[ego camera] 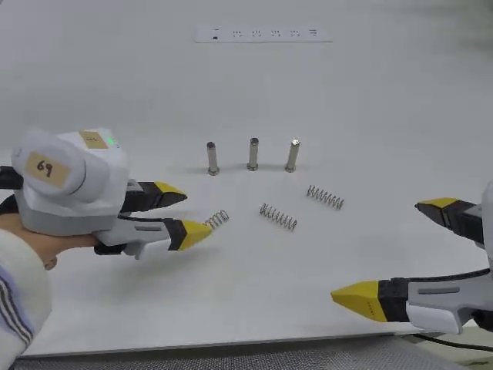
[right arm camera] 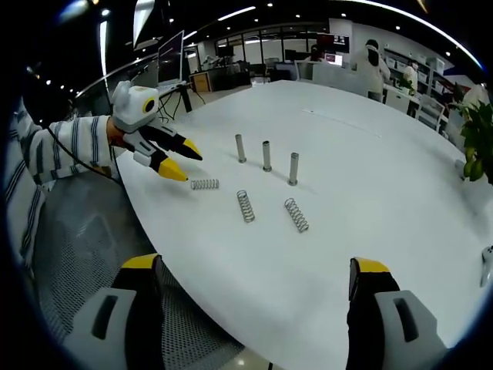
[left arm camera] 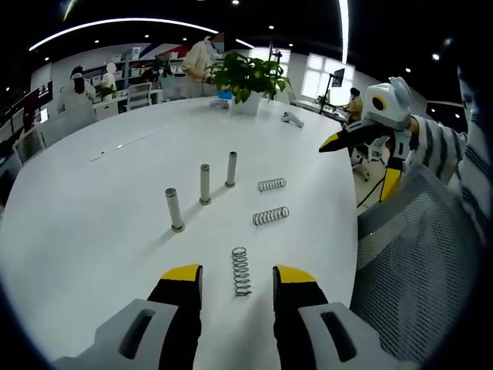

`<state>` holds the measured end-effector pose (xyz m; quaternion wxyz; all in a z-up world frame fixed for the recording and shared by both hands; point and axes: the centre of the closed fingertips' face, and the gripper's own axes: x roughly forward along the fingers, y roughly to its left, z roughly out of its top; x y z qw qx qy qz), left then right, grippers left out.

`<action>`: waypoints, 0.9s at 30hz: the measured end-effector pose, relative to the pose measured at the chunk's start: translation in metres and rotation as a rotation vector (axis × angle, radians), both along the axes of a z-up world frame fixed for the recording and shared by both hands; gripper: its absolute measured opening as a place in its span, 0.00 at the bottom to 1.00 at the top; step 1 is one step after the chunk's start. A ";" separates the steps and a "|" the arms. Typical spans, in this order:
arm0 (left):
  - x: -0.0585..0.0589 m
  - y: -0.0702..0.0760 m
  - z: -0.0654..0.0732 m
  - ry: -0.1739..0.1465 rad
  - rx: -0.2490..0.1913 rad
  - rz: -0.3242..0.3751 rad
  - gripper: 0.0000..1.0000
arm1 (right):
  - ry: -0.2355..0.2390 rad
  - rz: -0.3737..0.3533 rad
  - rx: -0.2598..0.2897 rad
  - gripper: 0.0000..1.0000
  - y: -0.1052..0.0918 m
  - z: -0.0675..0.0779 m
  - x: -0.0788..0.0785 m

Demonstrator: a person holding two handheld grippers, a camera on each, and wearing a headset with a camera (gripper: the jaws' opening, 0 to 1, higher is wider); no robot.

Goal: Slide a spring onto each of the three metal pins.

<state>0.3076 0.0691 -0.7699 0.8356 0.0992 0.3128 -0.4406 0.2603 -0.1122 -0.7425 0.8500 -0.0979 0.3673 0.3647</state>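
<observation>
The left gripper (ego camera: pixel 196 213) has its yellow-tipped jaws parted and grips nothing. One small coiled steel spring (left arm camera: pixel 241 271) lies between their tips on the white table (ego camera: pixel 115 92). A second spring (ego camera: pixel 278 217) and a third spring (ego camera: pixel 325 197) lie loose just before three upright bare metal pins (ego camera: pixel 253 154). The right gripper (ego camera: pixel 394 250) gapes wide and empty near the table's edge.

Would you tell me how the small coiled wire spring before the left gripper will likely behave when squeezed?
The small coiled wire spring is thin, open wire, so it is probably light and would squash if pinched end to end. Lying on its side on the smooth white table, it may roll or skid when nudged.
</observation>
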 end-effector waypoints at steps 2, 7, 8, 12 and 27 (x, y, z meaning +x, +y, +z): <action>-0.002 0.001 -0.002 0.009 0.004 0.007 0.31 | -0.013 0.003 -0.006 1.00 0.000 0.001 0.002; -0.007 0.000 -0.006 0.021 0.006 0.010 0.29 | -0.023 0.006 -0.001 0.99 0.003 0.005 0.005; -0.009 -0.001 -0.007 0.025 0.008 0.009 0.29 | -0.026 0.008 -0.001 0.99 0.003 0.005 0.005; -0.013 -0.001 -0.011 0.035 0.011 0.007 0.27 | -0.034 0.005 0.003 0.99 0.003 0.007 0.006; -0.017 -0.001 -0.028 0.028 0.074 -0.006 0.21 | -0.022 0.015 -0.004 0.97 0.002 0.004 0.005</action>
